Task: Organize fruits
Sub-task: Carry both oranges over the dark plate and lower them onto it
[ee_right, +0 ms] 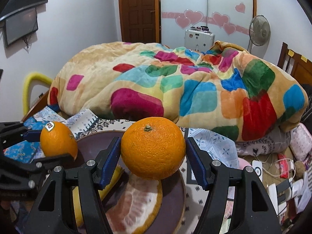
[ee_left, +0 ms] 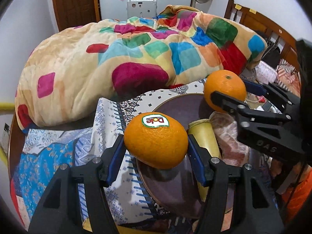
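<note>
Between the blue pads of the left gripper (ee_left: pixel 156 146) sits the stickered orange (ee_left: pixel 156 140), pinched at its widest girth and carried above the near rim of the dark round plate (ee_left: pixel 175 185); the pads meet only a narrow band of smooth, curved peel, so a slackened squeeze or a sideways jolt could, I judge, let the fruit roll out and drop. Beneath and just right of it on the plate lie a peeled pomelo half (ee_right: pixel 136 200), pale flesh up, and a yellow strip of rind (ee_left: pixel 206 136), and an orange let go from any height might bruise that soft flesh or bounce off the rim onto the patterned cloth (ee_left: pixel 109 120). A little farther on, the right gripper (ee_right: pixel 153 152) grips the plain orange (ee_right: pixel 153 148) the same way, stem upward, over the far side of the plate. Both tools crowd one small dish, and the dark linkage of the right one already reaches close beside the left, so lowering both together risks a knock that frees either fruit. Whether the plate lies level on the bedding is not clear; if it tilts, released oranges could roll toward the heaped colourful blanket (ee_left: pixel 136 54) behind
</note>
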